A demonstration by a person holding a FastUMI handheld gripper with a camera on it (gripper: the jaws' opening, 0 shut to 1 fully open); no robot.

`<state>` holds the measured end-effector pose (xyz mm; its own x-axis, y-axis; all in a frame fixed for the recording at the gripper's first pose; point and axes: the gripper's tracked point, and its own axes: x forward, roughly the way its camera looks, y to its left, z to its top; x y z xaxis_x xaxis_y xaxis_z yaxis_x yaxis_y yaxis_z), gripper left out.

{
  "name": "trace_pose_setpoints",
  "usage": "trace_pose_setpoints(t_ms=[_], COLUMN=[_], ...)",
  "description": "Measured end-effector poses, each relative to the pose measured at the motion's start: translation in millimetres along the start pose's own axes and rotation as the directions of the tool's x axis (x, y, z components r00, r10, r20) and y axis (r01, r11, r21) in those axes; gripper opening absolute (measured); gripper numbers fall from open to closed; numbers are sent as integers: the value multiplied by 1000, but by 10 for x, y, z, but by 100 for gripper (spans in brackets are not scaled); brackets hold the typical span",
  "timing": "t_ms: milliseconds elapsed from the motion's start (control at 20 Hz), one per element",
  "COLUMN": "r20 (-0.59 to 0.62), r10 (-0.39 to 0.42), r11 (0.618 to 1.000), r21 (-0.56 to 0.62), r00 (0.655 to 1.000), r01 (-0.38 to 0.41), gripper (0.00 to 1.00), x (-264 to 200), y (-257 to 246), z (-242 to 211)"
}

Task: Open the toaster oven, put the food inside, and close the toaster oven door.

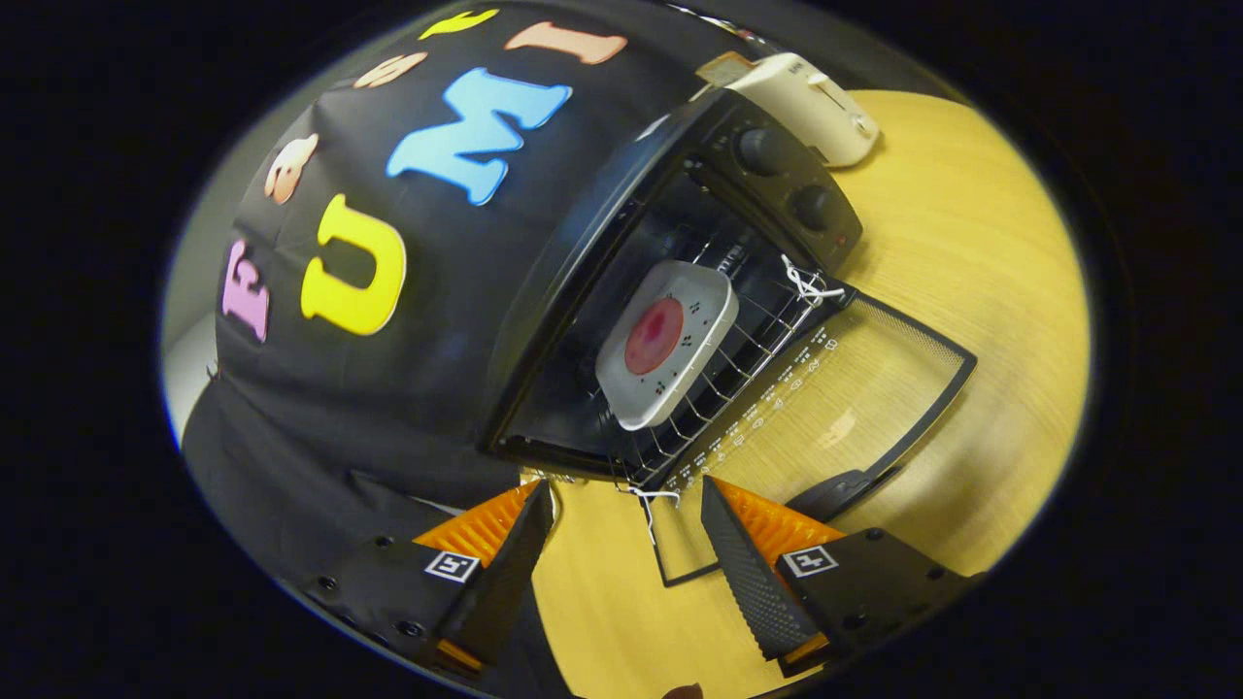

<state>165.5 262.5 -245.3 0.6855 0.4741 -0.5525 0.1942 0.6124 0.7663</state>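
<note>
The black toaster oven (680,165) stands on the wooden table with its glass door (835,388) folded down flat toward me. A white square plate (680,374) with a red round piece of food (654,335) rests on the wire rack (748,349), which is pulled partly out of the oven. My gripper (626,529) is open with nothing between its fingers, a short way back from the rack's front edge. The right finger (743,573) hovers over the door's near corner, close to the dark door handle (840,490). The view is tilted.
A white pop-up toaster (811,102) stands beyond the oven beside its knob panel (791,180). White string ties (811,286) hang on the rack's corners. Bare wooden table (971,252) lies to the right of the door.
</note>
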Motion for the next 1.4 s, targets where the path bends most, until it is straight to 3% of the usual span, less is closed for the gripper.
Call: trace_pose_setpoints(t_ms=[300, 600, 1150, 1400], r20=[-36, -64, -96, -64], r10=[-69, -165, -380, -427], r11=[970, 868, 727, 666], r21=[-235, -484, -646, -697], r00=[997, 984, 920, 902], r01=[58, 114, 233, 266], gripper=[97, 98, 98, 98], x=[-241, -360, -187, -81], y=[-220, -525, -1129, -1295], z=[-175, -346, -543, -512])
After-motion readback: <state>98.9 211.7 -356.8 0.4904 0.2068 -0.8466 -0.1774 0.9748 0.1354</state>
